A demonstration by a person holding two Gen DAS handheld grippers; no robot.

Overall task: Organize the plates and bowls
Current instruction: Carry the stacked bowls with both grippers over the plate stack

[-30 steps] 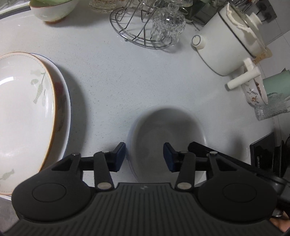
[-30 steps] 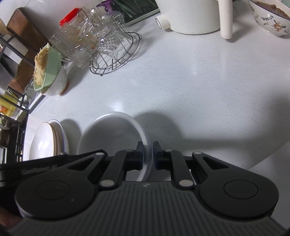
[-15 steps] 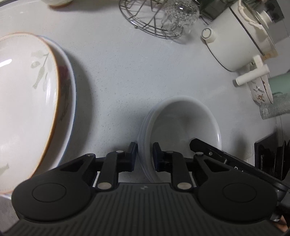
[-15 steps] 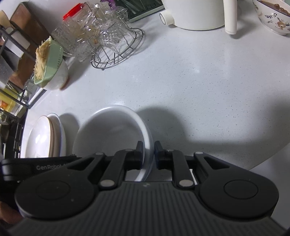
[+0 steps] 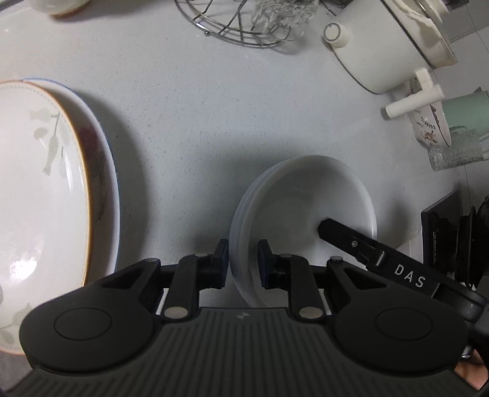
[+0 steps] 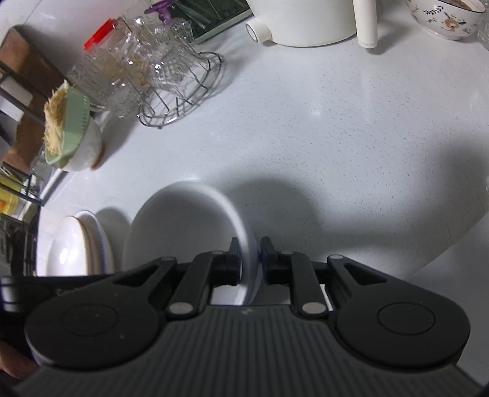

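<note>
A stack of plain white bowls (image 5: pixel 305 198) hangs just above the pale counter, gripped from both sides. My left gripper (image 5: pixel 243 259) is shut on the stack's left rim. The right gripper (image 6: pixel 250 259) is shut on the opposite rim of the white bowls (image 6: pixel 183 226), and one of its black fingers (image 5: pixel 351 241) reaches into the bowl in the left wrist view. To the left lies a stack of large plates (image 5: pixel 45 195), the top one white with a gold rim and leaf pattern; these plates (image 6: pixel 76 244) also show in the right wrist view.
At the back stand a wire rack with glassware (image 6: pixel 171 76), a white pot with a handle (image 5: pixel 391 52), a floral bowl (image 6: pixel 449 18), a mint mug (image 5: pixel 464 113) and a white bowl holding a green strainer (image 6: pixel 73 134). The counter edge (image 6: pixel 452 241) runs at the right.
My left gripper closed from open onto the left rim of the white bowls. The bowl stack then rose a little off the counter, and both views tilted slightly.
</note>
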